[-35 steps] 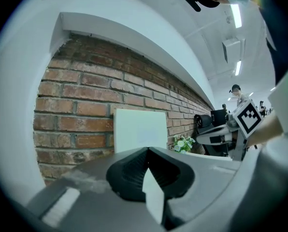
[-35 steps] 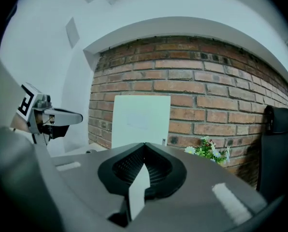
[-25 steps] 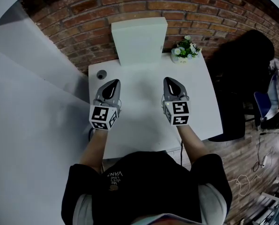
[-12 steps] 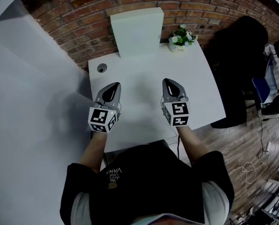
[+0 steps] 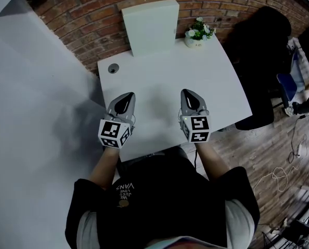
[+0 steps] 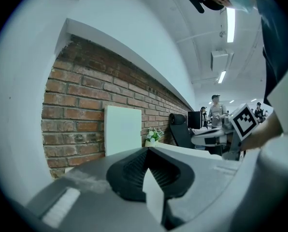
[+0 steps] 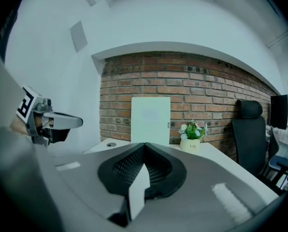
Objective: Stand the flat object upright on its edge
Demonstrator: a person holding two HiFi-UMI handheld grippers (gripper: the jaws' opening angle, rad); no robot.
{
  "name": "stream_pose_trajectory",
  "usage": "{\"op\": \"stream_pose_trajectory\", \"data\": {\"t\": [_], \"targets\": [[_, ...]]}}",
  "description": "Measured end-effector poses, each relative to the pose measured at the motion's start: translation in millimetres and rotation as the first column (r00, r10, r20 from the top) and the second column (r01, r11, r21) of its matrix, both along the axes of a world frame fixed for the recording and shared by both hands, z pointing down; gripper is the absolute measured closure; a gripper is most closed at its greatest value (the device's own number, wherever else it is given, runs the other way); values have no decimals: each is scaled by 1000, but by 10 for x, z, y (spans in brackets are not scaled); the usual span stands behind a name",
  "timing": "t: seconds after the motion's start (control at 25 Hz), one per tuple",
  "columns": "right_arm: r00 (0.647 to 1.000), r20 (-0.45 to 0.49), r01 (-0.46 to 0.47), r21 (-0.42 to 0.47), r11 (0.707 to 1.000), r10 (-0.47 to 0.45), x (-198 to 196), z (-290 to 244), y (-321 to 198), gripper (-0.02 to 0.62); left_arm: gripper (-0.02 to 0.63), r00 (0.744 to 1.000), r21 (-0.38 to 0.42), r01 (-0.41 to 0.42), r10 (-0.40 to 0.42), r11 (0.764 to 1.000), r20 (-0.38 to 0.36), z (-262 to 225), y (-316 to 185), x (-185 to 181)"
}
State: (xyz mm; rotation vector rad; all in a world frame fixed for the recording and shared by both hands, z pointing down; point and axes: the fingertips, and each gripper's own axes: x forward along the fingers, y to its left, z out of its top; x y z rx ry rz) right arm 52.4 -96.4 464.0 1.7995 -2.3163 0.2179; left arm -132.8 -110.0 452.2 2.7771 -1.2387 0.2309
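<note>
Holding my left tool (image 5: 126,97) and right tool (image 5: 189,94) pressed together, nothing pinched, over the near half of the white bench (image 5: 222,87). Flat white panel (image 5: 150,26) stands upright at the bench's far edge against the brick wall (image 5: 87,40); flower pot (image 5: 196,35) just beside it

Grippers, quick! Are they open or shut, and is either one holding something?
Left gripper: shut, holding nothing.
Right gripper: shut, holding nothing.

Smooth matt white table (image 5: 159,82), rough brick wall (image 5: 82,40), matt pale board (image 5: 150,27)
</note>
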Motion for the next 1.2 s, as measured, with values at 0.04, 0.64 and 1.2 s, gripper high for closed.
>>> {"op": "stream_pose_trajectory", "data": {"t": [0.04, 0.64, 1.2], "targets": [[1000, 5, -9, -1, 1000, 9, -12, 12, 45, 594, 606, 1000, -1, -5, 5, 1000, -2, 5, 35, -13], [991, 58, -117, -27, 993, 118, -190, 178, 706, 595, 606, 995, -25, -101, 101, 995, 4, 125, 552, -146], [984, 68, -161, -43, 986, 163, -222, 236, 978, 595, 606, 994, -23, -108, 107, 994, -34, 149, 758, -165]]}}
